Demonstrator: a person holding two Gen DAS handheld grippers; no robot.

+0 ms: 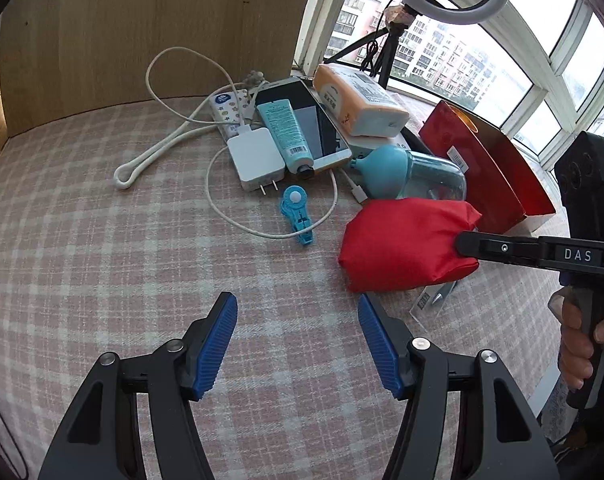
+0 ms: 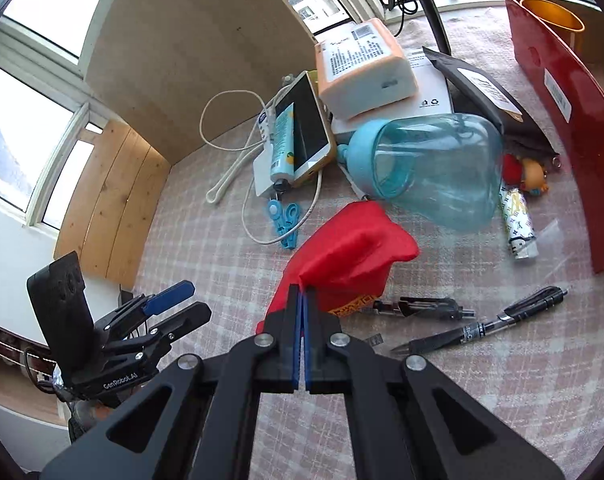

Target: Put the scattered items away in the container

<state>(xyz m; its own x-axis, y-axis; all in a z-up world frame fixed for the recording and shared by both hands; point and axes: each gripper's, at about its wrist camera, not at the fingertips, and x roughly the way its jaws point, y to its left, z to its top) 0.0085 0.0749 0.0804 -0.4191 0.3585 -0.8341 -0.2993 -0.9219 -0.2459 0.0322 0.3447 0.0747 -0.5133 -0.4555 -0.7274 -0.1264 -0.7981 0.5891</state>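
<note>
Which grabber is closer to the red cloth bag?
Right. The right gripper is shut on an edge of the red cloth bag. The left gripper is open, hanging above the checked cloth just short of it, not touching.

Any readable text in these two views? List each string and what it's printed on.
"DAS": white letters on the right gripper arm, left wrist view.
"GenRobot.AI": on the left gripper body, right wrist view.
Too small or blurred to read: print and barcode on the orange-and-white pack, barcode on the teal tube, sticker on the red box, pen barrel print, yellow print on the red pouch, the white card with a recycling symbol.
</note>
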